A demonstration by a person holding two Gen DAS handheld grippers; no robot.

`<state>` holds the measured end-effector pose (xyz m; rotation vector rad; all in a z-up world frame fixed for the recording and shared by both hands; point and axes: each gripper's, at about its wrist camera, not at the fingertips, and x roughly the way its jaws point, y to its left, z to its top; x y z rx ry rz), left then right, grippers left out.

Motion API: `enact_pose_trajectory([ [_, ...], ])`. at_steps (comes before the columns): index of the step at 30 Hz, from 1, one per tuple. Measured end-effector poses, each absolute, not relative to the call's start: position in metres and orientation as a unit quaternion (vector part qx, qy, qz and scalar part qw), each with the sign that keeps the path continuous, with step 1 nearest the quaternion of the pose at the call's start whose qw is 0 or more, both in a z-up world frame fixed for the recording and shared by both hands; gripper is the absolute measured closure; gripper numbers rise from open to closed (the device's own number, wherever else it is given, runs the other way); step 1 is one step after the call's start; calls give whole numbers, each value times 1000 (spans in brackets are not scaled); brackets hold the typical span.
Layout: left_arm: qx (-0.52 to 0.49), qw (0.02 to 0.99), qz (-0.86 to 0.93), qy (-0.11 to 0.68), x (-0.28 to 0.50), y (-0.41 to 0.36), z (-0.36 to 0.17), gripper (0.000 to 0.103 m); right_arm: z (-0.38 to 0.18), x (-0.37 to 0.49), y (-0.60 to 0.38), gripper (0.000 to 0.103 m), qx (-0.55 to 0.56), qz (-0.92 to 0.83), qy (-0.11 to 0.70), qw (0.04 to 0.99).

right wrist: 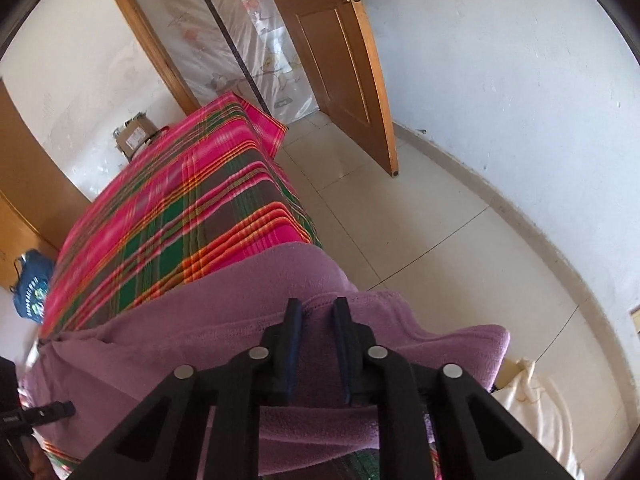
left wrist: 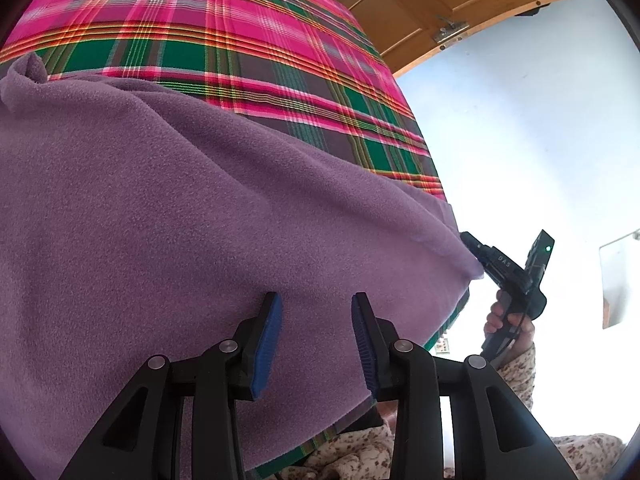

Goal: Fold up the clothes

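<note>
A soft purple fleece garment [left wrist: 168,240] is spread flat on the bed's bright checked sheet [left wrist: 224,52]. The left gripper [left wrist: 316,340] is held half open above it. Its bunched corner is pinched by the right gripper [right wrist: 318,344].

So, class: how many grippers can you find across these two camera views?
2. The left gripper hovers open over the purple fleece. The right gripper sits at the fleece's edge with a fold between its fingers; none seems hidden.
</note>
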<state>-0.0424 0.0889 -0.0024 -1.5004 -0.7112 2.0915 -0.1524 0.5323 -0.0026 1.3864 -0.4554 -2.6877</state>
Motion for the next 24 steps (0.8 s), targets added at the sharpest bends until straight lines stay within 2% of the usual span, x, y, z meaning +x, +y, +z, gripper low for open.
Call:
enact_pose_trajectory([
  [5, -548, 227, 767, -245, -44, 94, 0, 65, 5, -150, 531, 98, 435, -889, -140, 37],
  [13, -533, 240, 794, -168, -46, 124, 16, 65, 31, -159, 524, 98, 388, -913, -122, 25],
  [24, -538, 236, 801, -113, -66, 156, 18, 65, 13, -195, 515, 99, 409, -907, -103, 13],
])
